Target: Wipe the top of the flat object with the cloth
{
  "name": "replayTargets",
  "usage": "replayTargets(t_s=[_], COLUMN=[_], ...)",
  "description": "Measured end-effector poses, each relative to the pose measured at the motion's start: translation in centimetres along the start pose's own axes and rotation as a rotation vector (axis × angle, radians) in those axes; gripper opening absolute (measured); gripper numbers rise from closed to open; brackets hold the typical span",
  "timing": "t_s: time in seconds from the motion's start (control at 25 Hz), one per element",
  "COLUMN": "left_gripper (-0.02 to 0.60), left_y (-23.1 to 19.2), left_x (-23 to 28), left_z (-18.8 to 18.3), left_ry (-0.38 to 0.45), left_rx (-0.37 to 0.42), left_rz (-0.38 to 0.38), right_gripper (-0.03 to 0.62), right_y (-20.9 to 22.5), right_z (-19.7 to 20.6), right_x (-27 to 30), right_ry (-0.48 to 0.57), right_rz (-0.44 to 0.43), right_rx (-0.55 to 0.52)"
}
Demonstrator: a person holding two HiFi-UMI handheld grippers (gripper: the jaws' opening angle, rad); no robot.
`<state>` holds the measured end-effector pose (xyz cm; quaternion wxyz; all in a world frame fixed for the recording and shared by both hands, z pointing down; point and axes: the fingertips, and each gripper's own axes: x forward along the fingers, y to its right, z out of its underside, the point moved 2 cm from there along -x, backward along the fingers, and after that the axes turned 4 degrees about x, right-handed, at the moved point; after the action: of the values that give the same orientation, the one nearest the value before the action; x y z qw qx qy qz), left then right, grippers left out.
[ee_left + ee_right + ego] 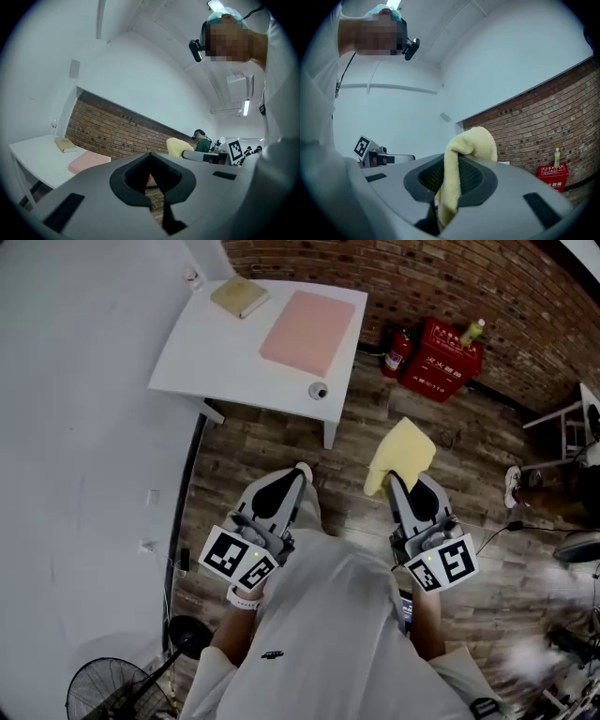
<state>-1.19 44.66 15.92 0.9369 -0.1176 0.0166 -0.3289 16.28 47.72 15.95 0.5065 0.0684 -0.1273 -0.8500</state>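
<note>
1. Head view: my left gripper [300, 471] sits at lower centre, jaws together and empty. To its right, my right gripper [394, 482] is clamped on the yellow cloth [405, 452]. The pink flat object [307, 331] lies on the white table [211, 357] at upper centre, well apart from the cloth, with a tan book [239, 296] near it.
2. Left gripper view: jaws closed, nothing between them. The pink flat object lies at lower left.
3. Right gripper view: jaws pinch the yellow cloth, which folds over them at centre.

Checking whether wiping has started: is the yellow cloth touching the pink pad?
No, the cloth is clamped in the right gripper over the wooden floor, clear of the pink pad.
</note>
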Motion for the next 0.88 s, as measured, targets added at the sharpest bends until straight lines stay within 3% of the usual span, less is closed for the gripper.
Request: replayTargets(t_s=[0.4, 0.56, 0.72, 0.88], left_gripper=[0.017, 0.017, 0.017, 0.017], left_y=[-11.5, -16.4, -19.7, -21.5], left_x=[7.2, 10.2, 12.4, 14.2], left_z=[-3.7, -4.7, -5.4, -4.5], left_ry=[-0.017, -0.015, -0.014, -0.102], left_rx=[-0.017, -0.058, -0.042, -0.028], left_rz=[0.064, 0.082, 0.159, 0.229], right_gripper=[0.064, 0.064, 0.063, 0.063], right_y=[2.8, 4.3, 5.0, 4.9], right_z=[-2.9, -3.9, -4.8, -5.4], right_x=[13.2, 18.5, 23.4, 26.8], right_ry=[-0.011, -0.013, -0.029, -0.035], right_rz=[0.029, 0.045, 0.060, 0.070], right_rx=[-0.016, -0.007, -0.033, -0.034])
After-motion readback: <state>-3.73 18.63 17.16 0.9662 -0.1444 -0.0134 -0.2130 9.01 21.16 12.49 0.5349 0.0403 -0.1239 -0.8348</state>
